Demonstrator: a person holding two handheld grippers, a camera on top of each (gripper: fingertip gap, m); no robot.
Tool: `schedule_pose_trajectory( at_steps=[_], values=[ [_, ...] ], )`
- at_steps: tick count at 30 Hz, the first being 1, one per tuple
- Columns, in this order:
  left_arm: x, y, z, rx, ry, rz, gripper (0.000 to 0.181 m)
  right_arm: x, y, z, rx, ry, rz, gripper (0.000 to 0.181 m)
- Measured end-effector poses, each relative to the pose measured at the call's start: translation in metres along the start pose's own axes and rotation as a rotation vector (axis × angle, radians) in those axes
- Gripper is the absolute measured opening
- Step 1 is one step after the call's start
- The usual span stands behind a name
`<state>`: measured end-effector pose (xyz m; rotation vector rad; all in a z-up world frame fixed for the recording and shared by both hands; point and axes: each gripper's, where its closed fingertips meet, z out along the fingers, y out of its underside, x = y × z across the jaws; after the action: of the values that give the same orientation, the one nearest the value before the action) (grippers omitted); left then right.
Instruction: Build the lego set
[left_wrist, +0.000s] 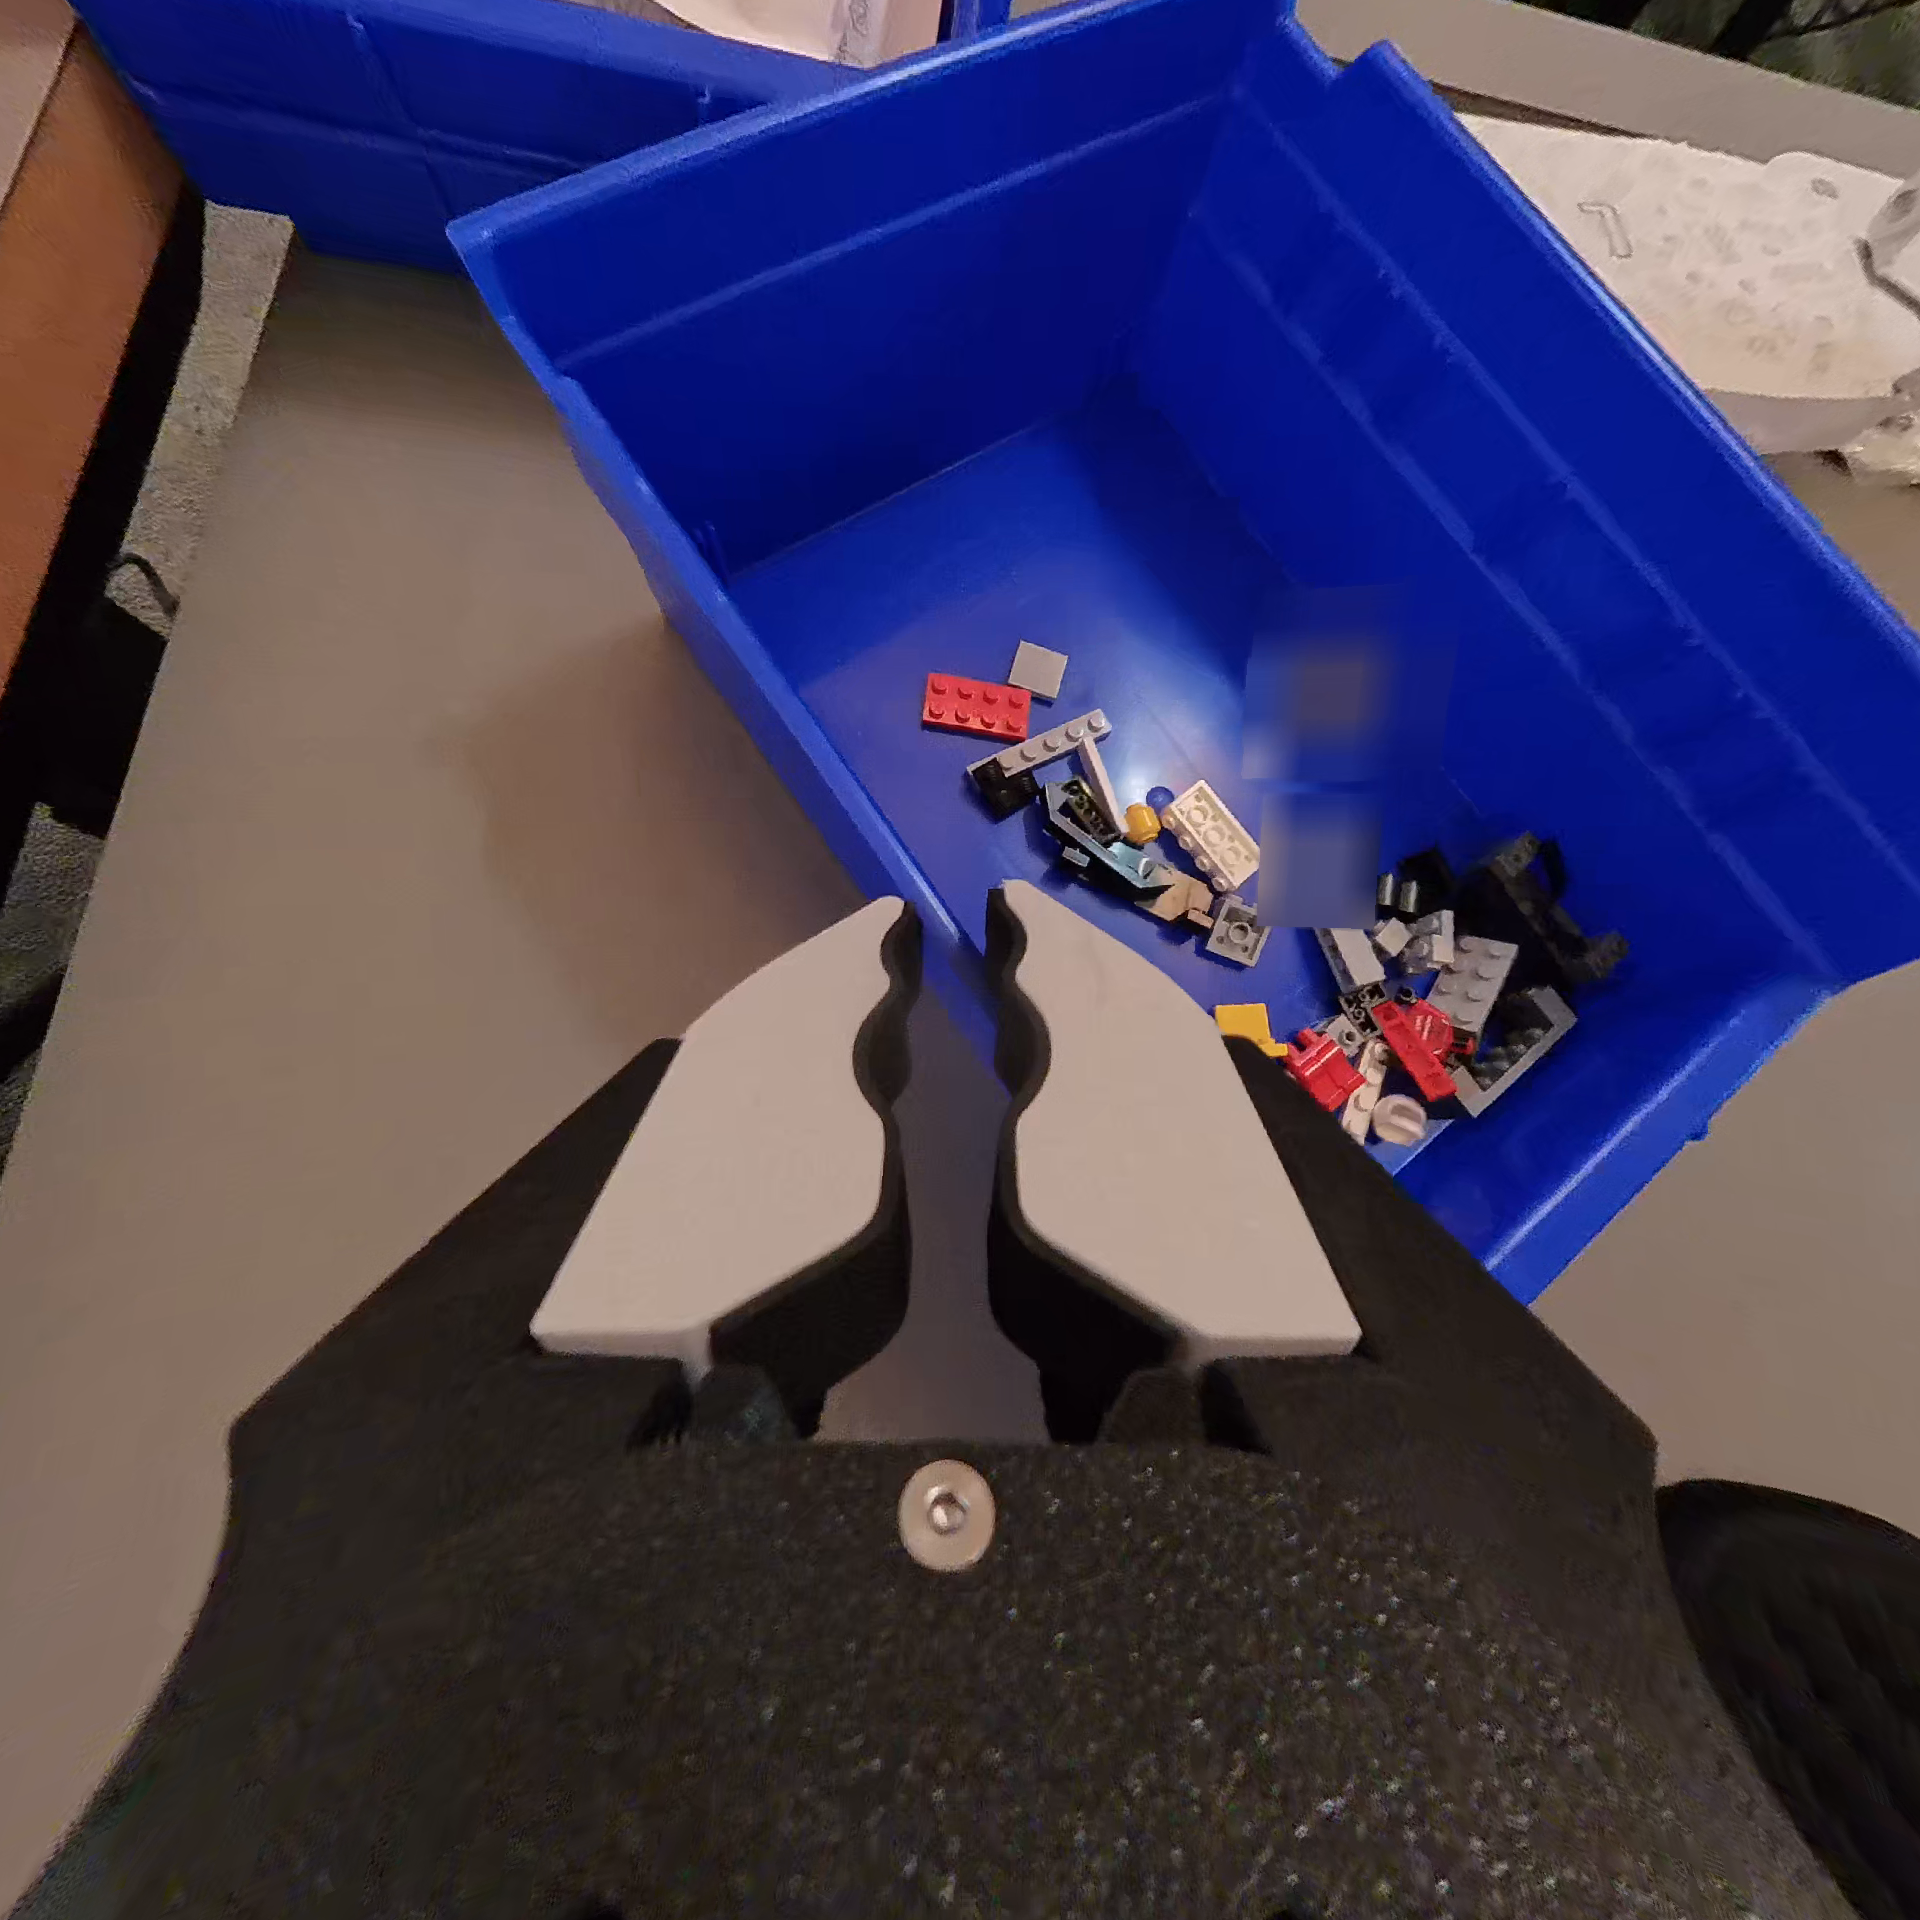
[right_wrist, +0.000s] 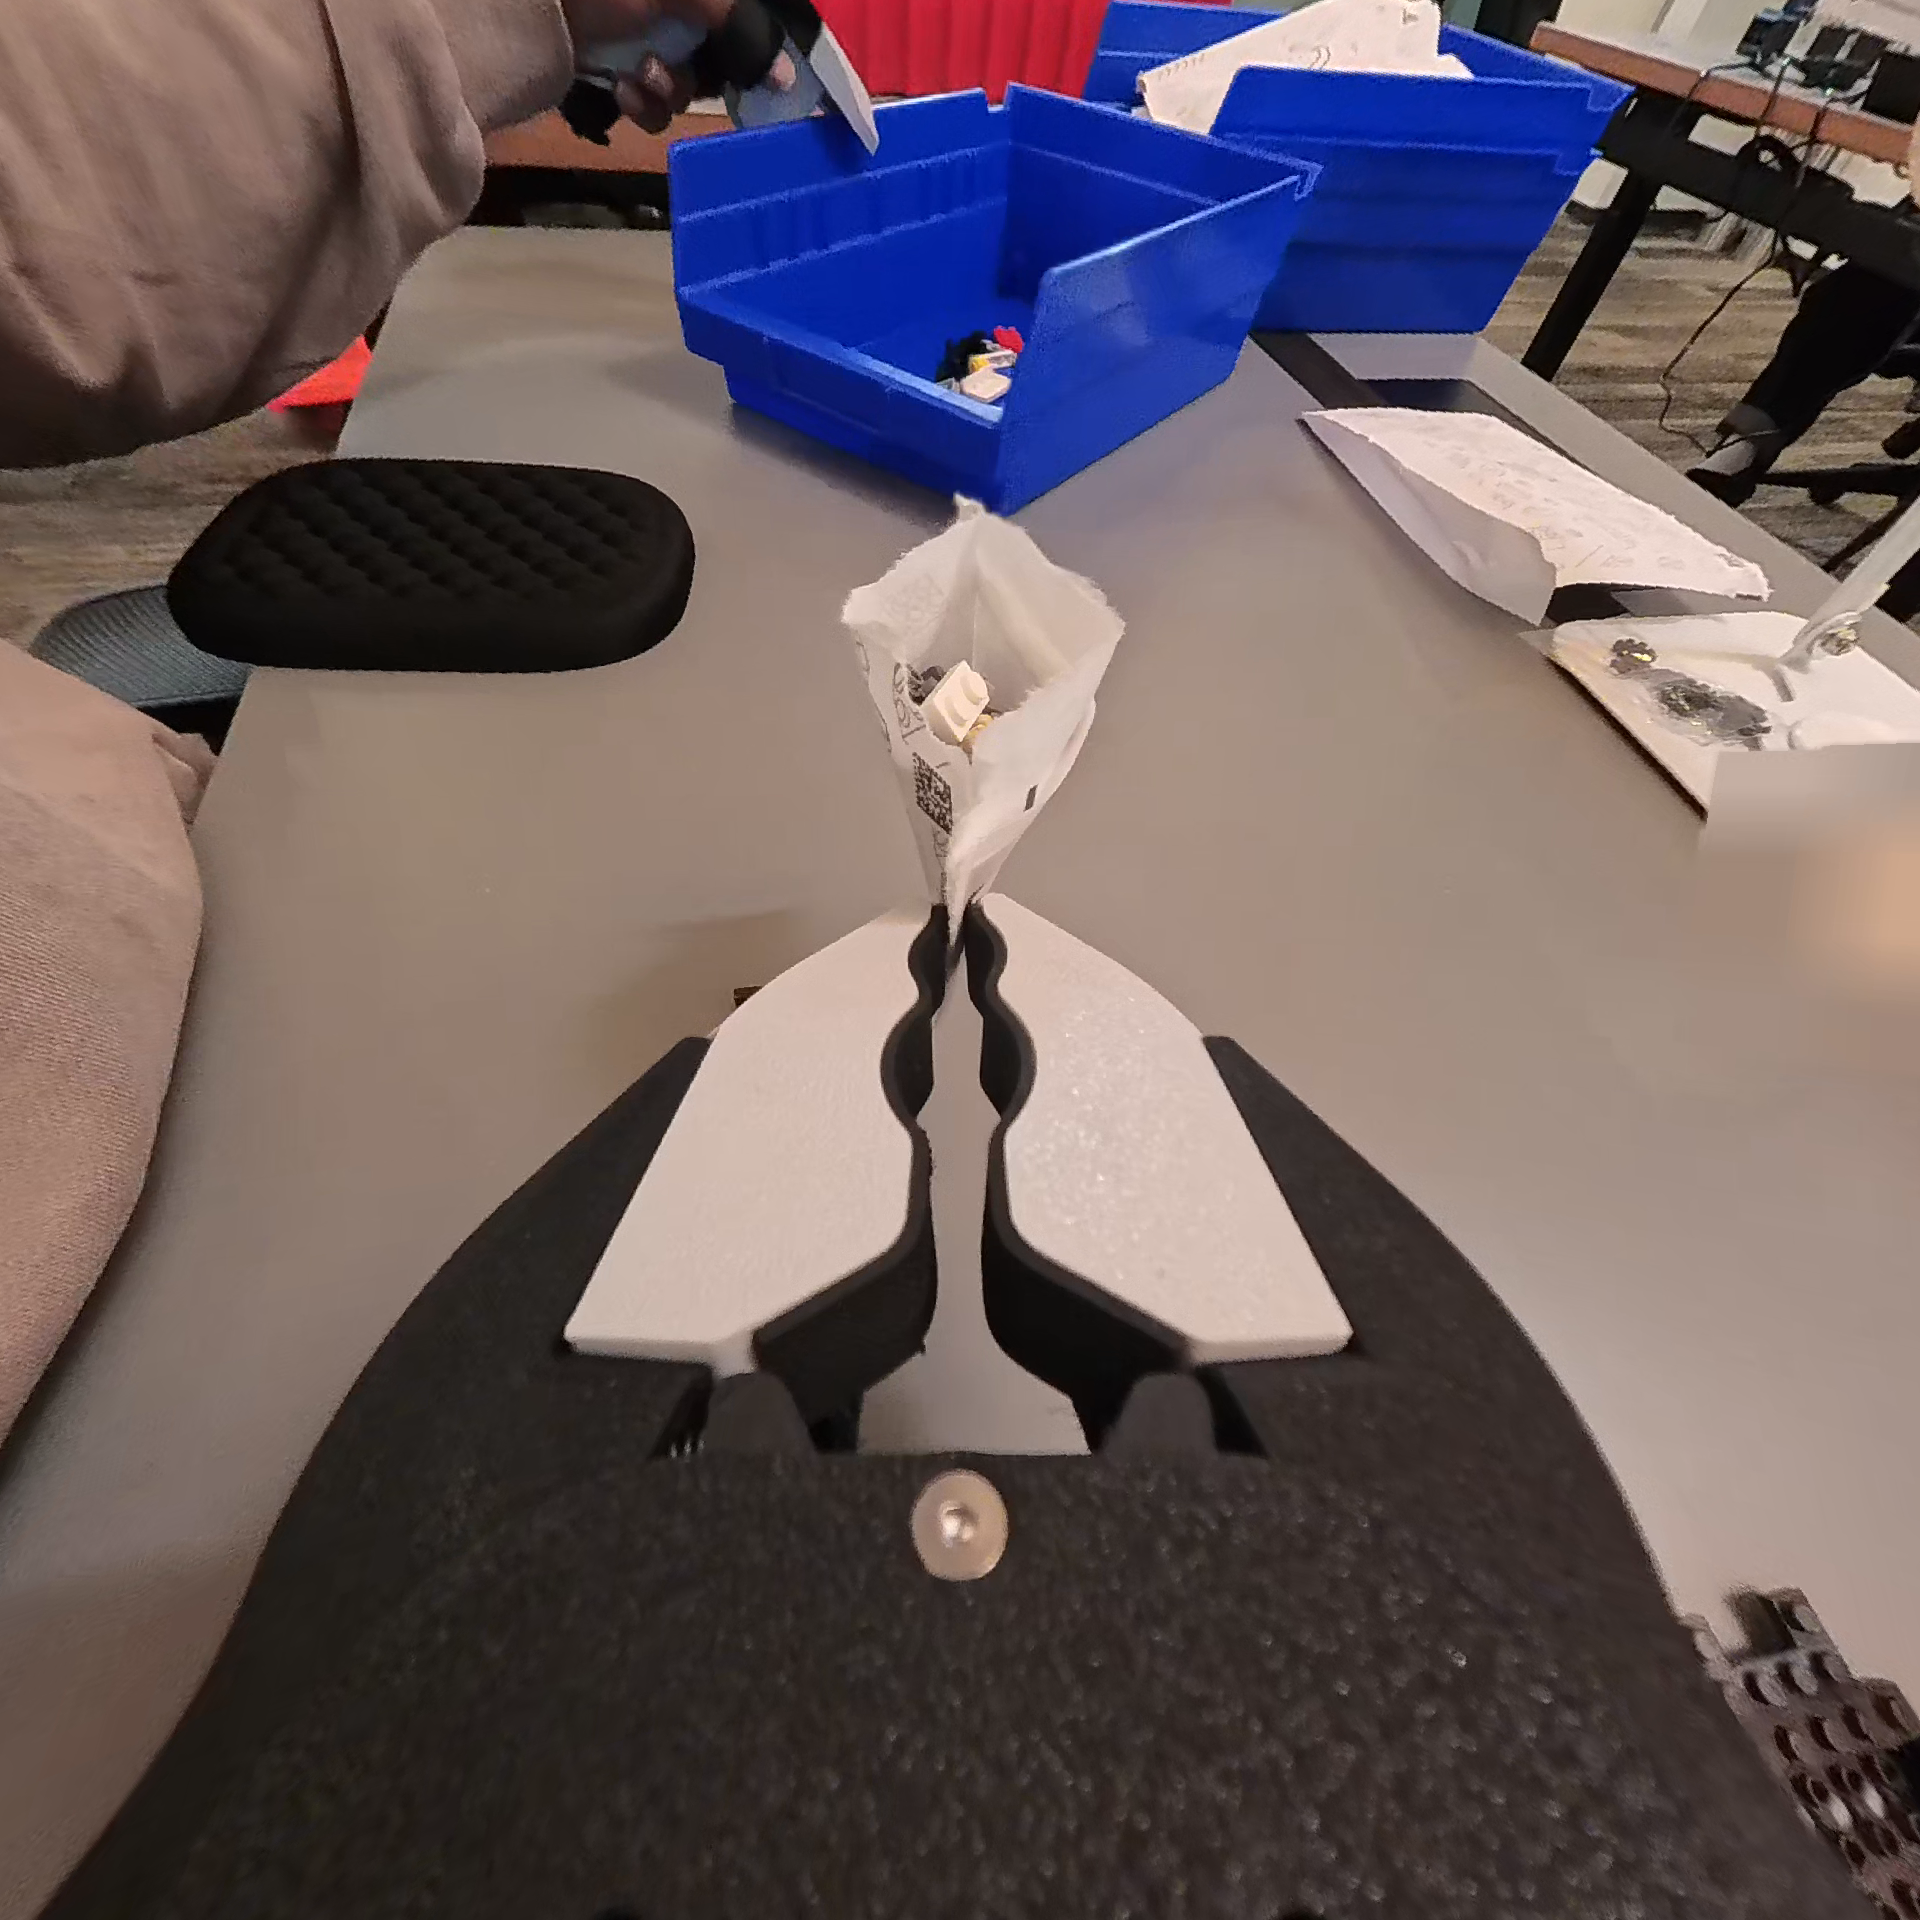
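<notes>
A blue bin (left_wrist: 831, 312) on the grey table holds several loose lego pieces (left_wrist: 1205, 852), among them a red plate (left_wrist: 975, 707) and a grey tile (left_wrist: 1038, 669). My left gripper (left_wrist: 954, 906) hangs over the bin's near left wall, slightly open and empty. My right gripper (right_wrist: 958, 916) is shut on the bottom corner of a torn white paper bag (right_wrist: 987, 686), held upright above the table with small pieces inside it. The same bin (right_wrist: 1143, 301) stands beyond the bag. The left gripper (right_wrist: 831, 94) shows above the bin's far left rim.
A second blue bin (right_wrist: 1434, 177) with paper in it stands behind the first. Another torn white bag (right_wrist: 1507, 509) and a sheet with small dark parts (right_wrist: 1704, 696) lie at the right. A black armrest (right_wrist: 426, 561) and a person's sleeve (right_wrist: 208, 208) are at the left. Across from one pair of fingers to the other is roughly 55 cm. My right gripper is the nearer one to the black armrest (right_wrist: 426, 561): about 30 cm, against 35 cm.
</notes>
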<state>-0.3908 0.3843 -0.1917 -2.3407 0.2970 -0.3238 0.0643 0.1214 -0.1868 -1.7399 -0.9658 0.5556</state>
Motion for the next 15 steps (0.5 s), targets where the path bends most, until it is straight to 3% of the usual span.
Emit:
schedule_pose_trajectory(
  at_steps=[15],
  values=[
    [0.041,-0.001,0.005,0.094,0.1,0.004,0.013,0.008,0.0,0.005,-0.011,0.019,0.023,0.003]
  ],
)
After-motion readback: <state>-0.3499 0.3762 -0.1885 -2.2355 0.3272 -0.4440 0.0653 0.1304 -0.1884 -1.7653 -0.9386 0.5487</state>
